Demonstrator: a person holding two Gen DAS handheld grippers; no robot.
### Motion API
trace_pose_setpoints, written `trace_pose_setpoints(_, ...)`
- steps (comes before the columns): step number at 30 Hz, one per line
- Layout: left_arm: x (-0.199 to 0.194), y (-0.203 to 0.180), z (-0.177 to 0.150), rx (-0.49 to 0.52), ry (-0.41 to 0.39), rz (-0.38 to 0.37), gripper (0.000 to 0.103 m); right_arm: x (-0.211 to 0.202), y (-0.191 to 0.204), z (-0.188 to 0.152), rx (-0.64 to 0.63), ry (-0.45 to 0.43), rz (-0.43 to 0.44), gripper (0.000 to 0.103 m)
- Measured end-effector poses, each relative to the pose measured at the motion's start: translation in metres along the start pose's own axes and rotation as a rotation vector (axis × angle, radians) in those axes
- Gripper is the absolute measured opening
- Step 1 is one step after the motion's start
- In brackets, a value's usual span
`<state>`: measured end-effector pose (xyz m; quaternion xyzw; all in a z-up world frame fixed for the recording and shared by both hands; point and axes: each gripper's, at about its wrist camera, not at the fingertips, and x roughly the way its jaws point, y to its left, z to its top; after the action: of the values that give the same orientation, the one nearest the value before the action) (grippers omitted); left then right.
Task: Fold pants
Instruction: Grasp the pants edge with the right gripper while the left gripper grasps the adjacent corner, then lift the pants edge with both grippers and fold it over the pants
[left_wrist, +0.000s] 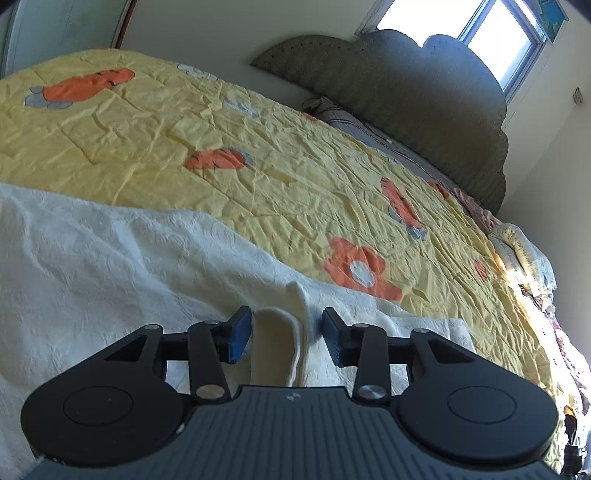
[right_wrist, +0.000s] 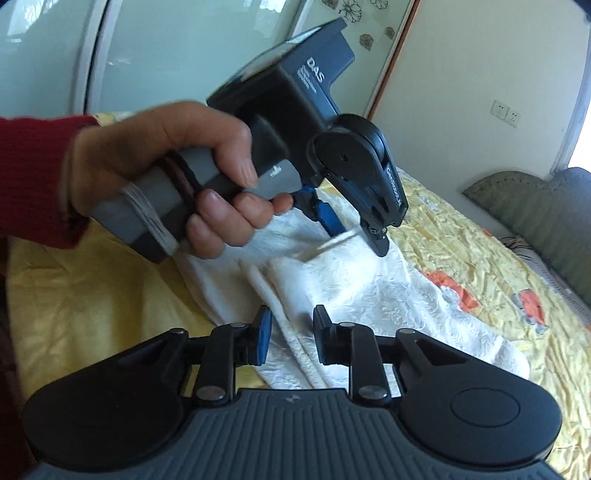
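Note:
White textured pants (left_wrist: 110, 266) lie on the yellow bedspread (left_wrist: 184, 129). In the left wrist view my left gripper (left_wrist: 286, 332) is open, and a raised fold of the pants' edge (left_wrist: 295, 325) stands between its fingers. In the right wrist view my right gripper (right_wrist: 290, 334) is open just above the pants (right_wrist: 369, 295), with a fold of cloth running between its fingers. The same view shows the left gripper (right_wrist: 351, 221), held in a hand with a red sleeve, over the pants' upper edge, a thin strip of cloth between its fingers.
The bedspread has orange carrot and flower prints (left_wrist: 354, 269). A grey-green cloud-shaped headboard (left_wrist: 424, 92) and pillows (left_wrist: 521, 251) are at the bed's far end. A window (left_wrist: 461, 26) is above it. A wardrobe with glass doors (right_wrist: 166, 55) stands behind the bed.

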<state>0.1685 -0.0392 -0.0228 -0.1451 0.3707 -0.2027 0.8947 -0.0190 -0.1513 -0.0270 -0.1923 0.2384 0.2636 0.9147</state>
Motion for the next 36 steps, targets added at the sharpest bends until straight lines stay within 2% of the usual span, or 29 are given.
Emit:
trace_pose_setpoints(2,-0.004,-0.004,0.000,0.045,-0.045,0.043,0.042,-0.011,-0.012,0.003,0.073,-0.043,0.079,0.024)
trace_pose_setpoints(5,-0.011,-0.006,-0.001,0.072,-0.102,0.121,0.041,-0.014,-0.024,0.008,0.159,-0.095,0.024,0.024)
trace_pose_setpoints(8,-0.020,0.000,0.001,0.052,-0.111,0.190,0.042,0.003,-0.026,0.009,0.137,-0.042,-0.026,0.024)
trace_pose_setpoints(11,-0.030,0.011,0.005,0.013,-0.061,0.194,0.048,0.014,-0.019,0.006,0.076,-0.015,-0.006,0.024)
trace_pose_setpoints(14,-0.043,0.021,0.005,-0.056,-0.028,0.147,0.052,0.022,-0.004,0.001,-0.040,0.027,-0.086,0.024)
trace_pose_setpoints(18,-0.055,0.020,0.004,-0.104,0.048,0.058,0.055,0.031,0.018,-0.005,-0.260,0.070,-0.290,0.024)
trace_pose_setpoints(20,-0.059,0.018,0.002,-0.126,0.089,-0.002,0.055,0.039,0.028,-0.008,-0.352,0.069,-0.301,0.024)
trace_pose_setpoints(21,-0.060,0.017,0.000,-0.144,0.120,-0.038,0.056,0.042,0.030,-0.008,-0.370,0.067,-0.292,0.012)
trace_pose_setpoints(22,-0.060,0.017,-0.001,-0.163,0.150,-0.069,0.057,0.044,0.031,-0.008,-0.375,0.069,-0.276,0.008)
trace_pose_setpoints(24,-0.059,0.019,-0.005,-0.202,0.218,-0.134,0.058,0.038,0.029,-0.008,-0.337,0.049,-0.278,0.008)
trace_pose_setpoints(27,-0.052,0.024,-0.012,-0.279,0.303,-0.229,0.061,0.021,0.002,-0.001,-0.131,-0.021,-0.237,0.008)
trace_pose_setpoints(30,-0.035,0.028,-0.016,-0.358,0.357,-0.295,0.061,0.003,-0.021,0.004,0.002,-0.079,-0.190,0.008)
trace_pose_setpoints(32,-0.021,0.030,-0.018,-0.403,0.362,-0.320,0.061,-0.005,-0.028,0.005,0.048,-0.109,-0.151,0.008)
trace_pose_setpoints(34,-0.009,0.034,-0.017,-0.443,0.332,-0.288,0.061,-0.006,-0.030,0.005,0.063,-0.117,-0.125,0.008)
trace_pose_setpoints(36,0.000,0.040,-0.014,-0.475,0.289,-0.262,0.046,-0.002,-0.027,0.005,0.044,-0.105,-0.119,0.008)
